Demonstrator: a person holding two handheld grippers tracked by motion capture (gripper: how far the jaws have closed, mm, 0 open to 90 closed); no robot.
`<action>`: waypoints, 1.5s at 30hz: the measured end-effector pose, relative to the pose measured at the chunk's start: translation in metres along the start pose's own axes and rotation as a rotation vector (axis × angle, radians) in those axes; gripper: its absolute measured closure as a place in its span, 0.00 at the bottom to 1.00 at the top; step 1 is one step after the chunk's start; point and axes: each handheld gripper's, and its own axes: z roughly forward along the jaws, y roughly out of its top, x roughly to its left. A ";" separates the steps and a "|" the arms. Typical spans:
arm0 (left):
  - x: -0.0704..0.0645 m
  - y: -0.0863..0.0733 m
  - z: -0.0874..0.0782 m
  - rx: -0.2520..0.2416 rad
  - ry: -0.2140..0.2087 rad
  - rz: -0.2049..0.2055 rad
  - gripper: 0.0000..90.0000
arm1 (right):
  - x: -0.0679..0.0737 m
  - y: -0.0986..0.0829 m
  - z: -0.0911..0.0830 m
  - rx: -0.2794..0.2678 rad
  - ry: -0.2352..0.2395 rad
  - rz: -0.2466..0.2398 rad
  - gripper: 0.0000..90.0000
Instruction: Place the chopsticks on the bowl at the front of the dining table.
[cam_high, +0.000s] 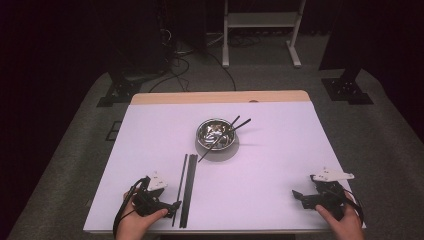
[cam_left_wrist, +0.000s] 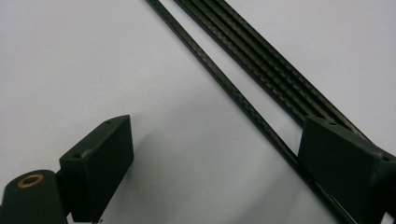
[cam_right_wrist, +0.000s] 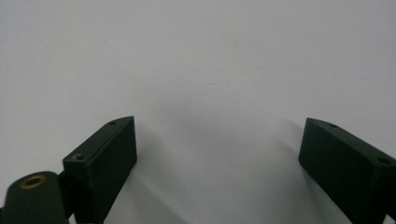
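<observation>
Black chopsticks (cam_high: 188, 187): thin, straight sticks with a woven carbon-like texture, lying flat on the white bench at roughly 7 o'clock of centre, long axis running 12 to 6. One single stick (cam_high: 180, 187) sits slightly apart at the 9 o'clock side; the rest are bundled side by side, touching. In the left gripper view the single stick (cam_left_wrist: 224, 79) crosses diagonally and passes just inside one jaw, with the bundle (cam_left_wrist: 261, 60) parallel beyond it. Near ends reach almost to the bench's front edge. Two more black chopsticks (cam_high: 225, 134) rest tilted in the steel bowl (cam_high: 202, 131) at 12 o'clock of the bundle, tips sticking out toward 2 o'clock.
</observation>
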 end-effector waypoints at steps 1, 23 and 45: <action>0.001 0.000 0.000 0.002 0.000 0.001 0.10 | 0.000 0.000 0.000 0.000 0.000 -0.001 0.11; 0.016 -0.006 -0.006 0.008 0.031 -0.031 0.10 | 0.000 0.000 0.000 0.000 0.000 0.000 0.11; 0.033 -0.014 -0.014 0.020 0.077 -0.063 0.10 | 0.000 0.000 0.000 0.000 0.000 0.000 0.11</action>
